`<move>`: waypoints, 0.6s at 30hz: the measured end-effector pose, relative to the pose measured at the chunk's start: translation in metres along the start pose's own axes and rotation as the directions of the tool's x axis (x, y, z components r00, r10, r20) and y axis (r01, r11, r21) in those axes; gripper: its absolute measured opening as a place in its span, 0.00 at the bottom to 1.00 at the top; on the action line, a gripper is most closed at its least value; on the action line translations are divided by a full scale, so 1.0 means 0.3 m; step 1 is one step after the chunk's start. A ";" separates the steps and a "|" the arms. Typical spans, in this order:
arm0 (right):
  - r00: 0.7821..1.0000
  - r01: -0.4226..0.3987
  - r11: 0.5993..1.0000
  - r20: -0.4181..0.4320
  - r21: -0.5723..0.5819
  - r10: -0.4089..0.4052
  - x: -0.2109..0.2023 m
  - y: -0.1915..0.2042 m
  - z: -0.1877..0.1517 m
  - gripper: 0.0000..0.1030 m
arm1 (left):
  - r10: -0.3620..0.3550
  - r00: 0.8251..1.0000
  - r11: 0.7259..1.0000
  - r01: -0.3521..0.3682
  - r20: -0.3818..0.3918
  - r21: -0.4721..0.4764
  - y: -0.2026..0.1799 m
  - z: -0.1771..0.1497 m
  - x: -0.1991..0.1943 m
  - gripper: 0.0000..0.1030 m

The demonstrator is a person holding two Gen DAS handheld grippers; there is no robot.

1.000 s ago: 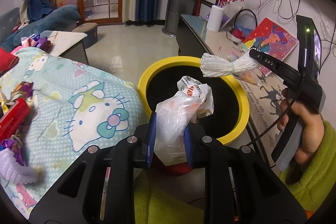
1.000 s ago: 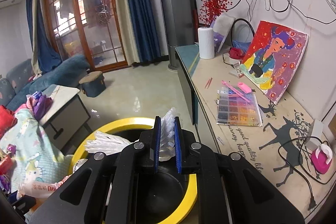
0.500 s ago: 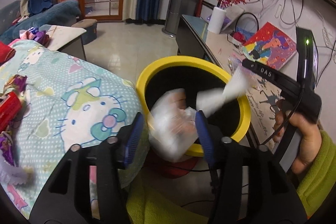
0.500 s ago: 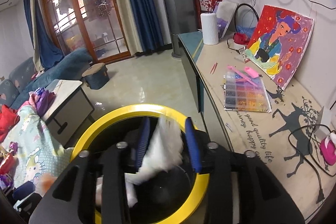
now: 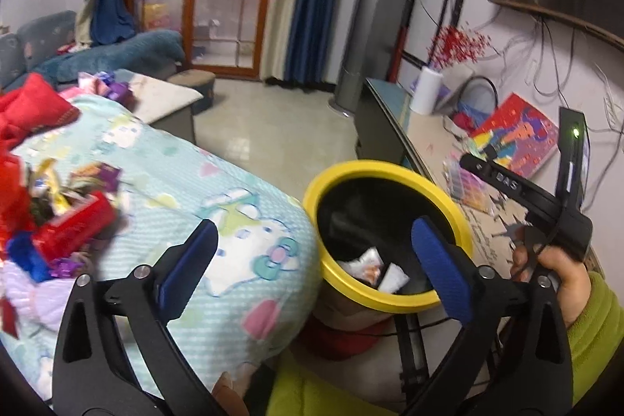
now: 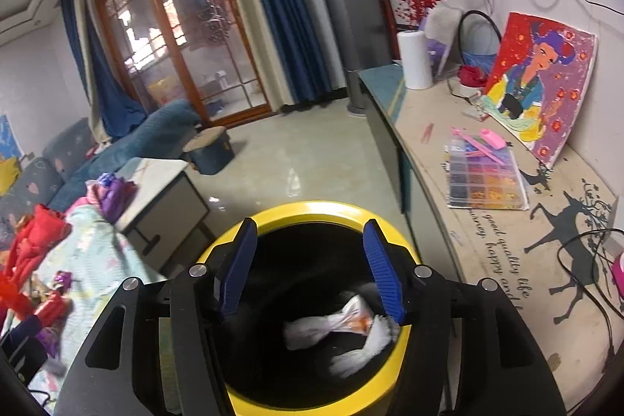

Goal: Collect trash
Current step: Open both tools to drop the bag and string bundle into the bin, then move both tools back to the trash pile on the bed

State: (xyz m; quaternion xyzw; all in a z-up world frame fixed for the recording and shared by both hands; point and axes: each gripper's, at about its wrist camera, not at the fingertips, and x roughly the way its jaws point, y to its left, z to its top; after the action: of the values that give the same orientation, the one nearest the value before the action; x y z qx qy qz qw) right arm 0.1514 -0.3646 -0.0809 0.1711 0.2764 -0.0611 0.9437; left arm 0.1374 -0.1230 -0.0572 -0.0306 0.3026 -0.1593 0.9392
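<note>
Both grippers standing open over the yellow-rimmed bin, trash lying inside

The left gripper [image 5: 312, 260] is spreading its blue pads wide with nothing between them; the yellow-rimmed bin [image 5: 460, 221] is sitting just ahead, toward its right pad, with crumpled wrappers [image 5: 370, 264] inside. The right gripper [image 6: 310, 269] has just been parting its jaws and is hovering directly above the bin [image 6: 390, 388], empty, with the white wrapper [image 6: 331, 326] and frilly white scrap [image 6: 362, 353] lying below its right pad.

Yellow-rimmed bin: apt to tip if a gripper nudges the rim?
Possibly. The yellow-rimmed bin holds only a few crumpled wrappers, so it is likely light. It looks tall, and its base is hidden, so footing is unclear.
</note>
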 end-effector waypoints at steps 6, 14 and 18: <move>0.996 -0.093 0.995 0.012 -0.031 0.094 -0.060 0.094 0.008 0.59 | 0.073 0.996 0.996 -0.070 0.060 -0.047 0.076 0.016 -0.082 0.89; 0.979 -0.200 0.975 0.009 -0.099 0.202 -0.122 0.226 -0.003 0.62 | 0.169 0.979 0.983 -0.159 0.115 -0.093 0.158 0.015 -0.196 0.89; 0.963 -0.267 0.954 0.008 -0.134 0.270 -0.153 0.290 -0.009 0.64 | 0.220 0.965 0.973 -0.206 0.144 -0.107 0.200 0.012 -0.249 0.89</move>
State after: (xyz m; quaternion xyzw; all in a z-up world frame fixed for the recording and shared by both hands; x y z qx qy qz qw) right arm 0.1299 -0.2813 -0.0329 0.1438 0.2416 0.0838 0.9560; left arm 0.0991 -0.0425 -0.0218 -0.0528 0.2372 -0.0404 0.9692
